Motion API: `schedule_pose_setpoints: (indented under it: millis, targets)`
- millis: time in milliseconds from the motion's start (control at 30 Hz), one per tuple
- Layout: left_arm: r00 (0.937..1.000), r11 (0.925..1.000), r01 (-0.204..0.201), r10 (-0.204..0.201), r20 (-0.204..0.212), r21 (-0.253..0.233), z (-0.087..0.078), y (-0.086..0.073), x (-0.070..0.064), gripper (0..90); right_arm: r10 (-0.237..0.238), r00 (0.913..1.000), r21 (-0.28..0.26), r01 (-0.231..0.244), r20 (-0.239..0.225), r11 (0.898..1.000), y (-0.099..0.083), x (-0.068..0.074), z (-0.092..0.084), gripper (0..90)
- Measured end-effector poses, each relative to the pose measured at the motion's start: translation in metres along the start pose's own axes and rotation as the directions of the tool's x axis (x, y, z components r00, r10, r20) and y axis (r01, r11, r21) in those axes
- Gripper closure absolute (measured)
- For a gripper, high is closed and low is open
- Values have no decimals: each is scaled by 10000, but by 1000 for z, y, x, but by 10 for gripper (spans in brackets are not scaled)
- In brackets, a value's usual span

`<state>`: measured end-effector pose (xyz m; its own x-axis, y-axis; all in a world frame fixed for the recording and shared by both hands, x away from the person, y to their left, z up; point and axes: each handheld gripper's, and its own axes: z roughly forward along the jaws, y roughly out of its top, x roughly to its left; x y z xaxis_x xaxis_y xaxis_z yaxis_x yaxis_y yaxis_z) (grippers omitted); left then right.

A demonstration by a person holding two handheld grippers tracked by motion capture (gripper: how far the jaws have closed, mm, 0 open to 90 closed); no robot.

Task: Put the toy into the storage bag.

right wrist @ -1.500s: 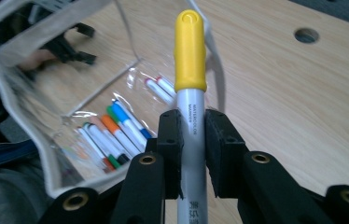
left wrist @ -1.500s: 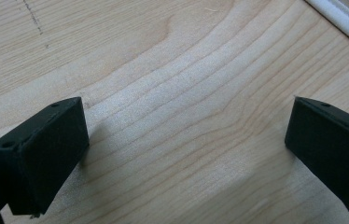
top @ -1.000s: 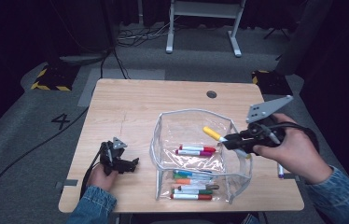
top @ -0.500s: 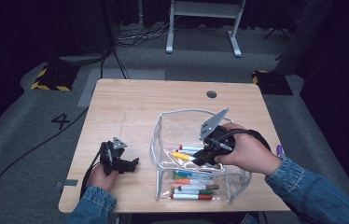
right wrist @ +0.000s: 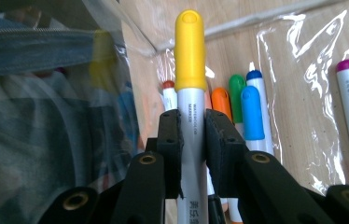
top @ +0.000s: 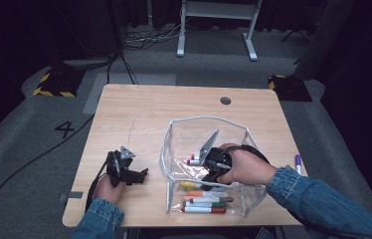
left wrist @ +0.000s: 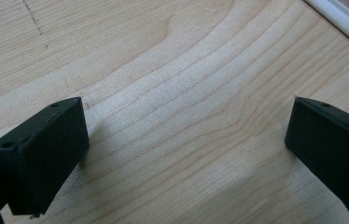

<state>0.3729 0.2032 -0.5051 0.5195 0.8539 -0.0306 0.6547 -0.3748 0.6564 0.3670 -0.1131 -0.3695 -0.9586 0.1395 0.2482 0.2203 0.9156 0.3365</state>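
Pinching a yellow-capped marker (right wrist: 190,93) between its jaws, the right gripper (top: 213,172) sits inside the clear pouch (top: 174,130) at the table's (top: 139,114) near right; the left gripper (top: 133,175) rests near left, jaws spread.

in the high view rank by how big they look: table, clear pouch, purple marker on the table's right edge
1. table
2. clear pouch
3. purple marker, smallest by far
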Motion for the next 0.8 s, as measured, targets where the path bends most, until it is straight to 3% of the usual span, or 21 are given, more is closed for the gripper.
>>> schedule_pose_setpoints:
  millis: [267,367,400,533,567,600,633,667,733,800]
  targets:
    - [10000,10000,-11,11,15,10,0,0,0,0,-275,9994,1297,301,-220,9911,-1,-7,26,770]
    - [10000,10000,6,-6,1,1,0,0,0,0,-412,9989,1437,437,-203,9887,-1,-10,34,770]
    - [10000,10000,7,-7,2,2,0,0,0,0,-160,9996,1705,201,-253,9852,-2,-10,36,770]
    - [10000,10000,8,-8,3,2,0,0,0,0,-203,9995,1970,244,-228,9801,-2,-13,40,766]
    - [10000,10000,6,-6,4,2,0,0,0,0,-79,9993,1970,152,-379,9803,-3,-14,42,684]
    - [10000,10000,6,-6,4,4,0,0,0,0,-28,9995,1848,87,-323,9827,-5,-15,46,558]
    - [10000,10000,10,-10,3,0,0,0,0,0,-204,9997,1693,218,-98,9853,-6,-16,46,499]
    - [10000,10000,18,-18,4,-2,0,0,0,0,-463,9987,1535,424,216,9872,-6,-18,44,483]
    - [10000,10000,24,-24,21,-1,0,0,0,0,-501,9969,1157,428,607,9924,-5,-19,36,484]
    - [10000,10000,-14,14,18,2,0,0,0,0,-232,9937,109,221,1101,9997,-2,-19,19,433]
